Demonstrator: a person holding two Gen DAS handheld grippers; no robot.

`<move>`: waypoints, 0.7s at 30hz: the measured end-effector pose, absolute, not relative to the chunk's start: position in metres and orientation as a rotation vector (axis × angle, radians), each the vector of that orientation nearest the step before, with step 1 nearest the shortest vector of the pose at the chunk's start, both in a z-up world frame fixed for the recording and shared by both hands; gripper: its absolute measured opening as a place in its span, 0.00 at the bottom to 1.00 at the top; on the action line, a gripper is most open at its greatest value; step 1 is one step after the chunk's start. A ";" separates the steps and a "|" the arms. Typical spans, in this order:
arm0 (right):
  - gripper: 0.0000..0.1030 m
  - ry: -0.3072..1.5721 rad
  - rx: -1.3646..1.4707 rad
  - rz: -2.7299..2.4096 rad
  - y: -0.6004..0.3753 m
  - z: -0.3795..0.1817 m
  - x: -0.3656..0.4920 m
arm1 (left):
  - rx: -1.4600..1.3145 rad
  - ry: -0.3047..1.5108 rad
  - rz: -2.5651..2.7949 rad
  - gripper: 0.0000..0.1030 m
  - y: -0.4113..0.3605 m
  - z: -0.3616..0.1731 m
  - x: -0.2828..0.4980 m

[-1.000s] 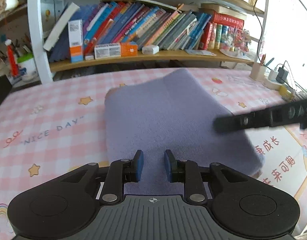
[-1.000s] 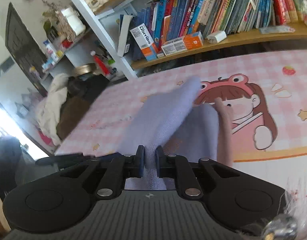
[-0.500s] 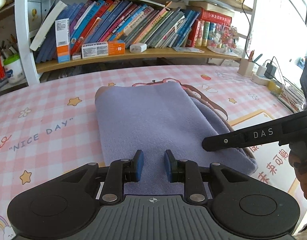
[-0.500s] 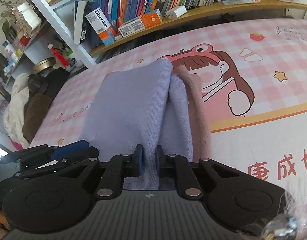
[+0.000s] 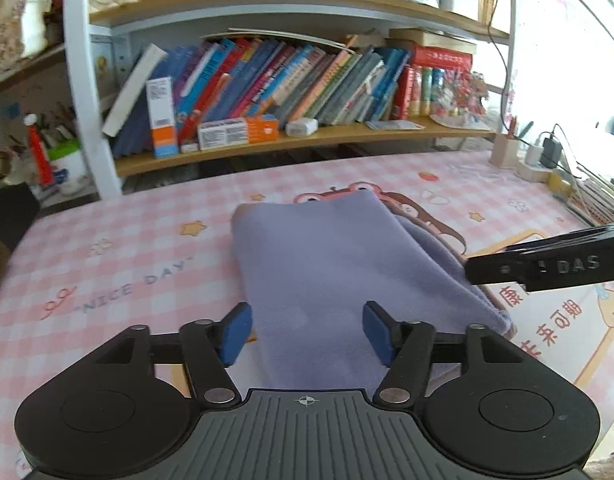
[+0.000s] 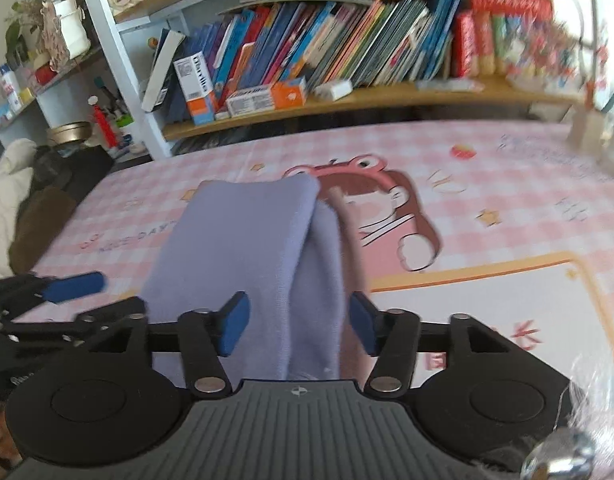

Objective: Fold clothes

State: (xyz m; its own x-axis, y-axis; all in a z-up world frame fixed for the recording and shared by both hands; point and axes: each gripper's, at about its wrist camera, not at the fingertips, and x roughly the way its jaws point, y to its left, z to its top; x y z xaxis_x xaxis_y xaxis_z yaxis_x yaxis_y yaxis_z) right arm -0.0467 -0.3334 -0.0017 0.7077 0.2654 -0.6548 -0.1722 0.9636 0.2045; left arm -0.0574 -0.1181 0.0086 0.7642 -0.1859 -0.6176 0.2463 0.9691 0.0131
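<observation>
Lavender cloth (image 5: 339, 264) lies folded between both gaping tongs, left (image 5: 305, 334) and right (image 6: 295, 326).

Bright daylight glares from the right; fisheye edges bend, and the right view blurs.

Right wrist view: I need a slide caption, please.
Open right claw above the folded lavender fleece cloth on the pink checked cartoon table mat.

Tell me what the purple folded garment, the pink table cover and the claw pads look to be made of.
Purple garment: soft fleece or terry-like knit, matte, fuzzy nap, limp rounded folds.
Table cover: probably printed vinyl or plastic mat, smooth, lying flat with a slight sheen.
Left claw pads: blue rubber or foam, matte, on black rigid plastic fingers. Both claws open.
</observation>
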 end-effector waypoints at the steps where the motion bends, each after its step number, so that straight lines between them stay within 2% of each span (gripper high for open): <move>1: 0.65 0.744 0.120 0.228 -0.333 -0.001 -0.050 | 0.098 0.659 -0.229 0.69 -0.117 0.009 -0.060; 3: 0.69 0.746 0.105 0.207 -0.332 -0.002 -0.055 | 0.102 0.660 -0.229 0.78 -0.116 0.010 -0.062; 6: 0.76 0.759 0.094 0.191 -0.330 -0.004 -0.061 | 0.110 0.671 -0.245 0.85 -0.118 0.009 -0.065; 13: 0.77 0.801 0.118 0.172 -0.328 -0.012 -0.072 | 0.106 0.709 -0.293 0.85 -0.115 0.000 -0.072; 15: 0.81 0.810 0.148 0.155 -0.332 -0.012 -0.072 | 0.076 0.725 -0.295 0.86 -0.109 -0.002 -0.070; 18: 0.87 0.836 0.233 0.154 -0.344 -0.013 -0.066 | -0.088 0.799 -0.275 0.86 -0.085 -0.009 -0.053; 21: 0.87 0.901 0.352 0.167 -0.358 -0.020 -0.054 | -0.244 0.862 -0.255 0.86 -0.064 -0.017 -0.036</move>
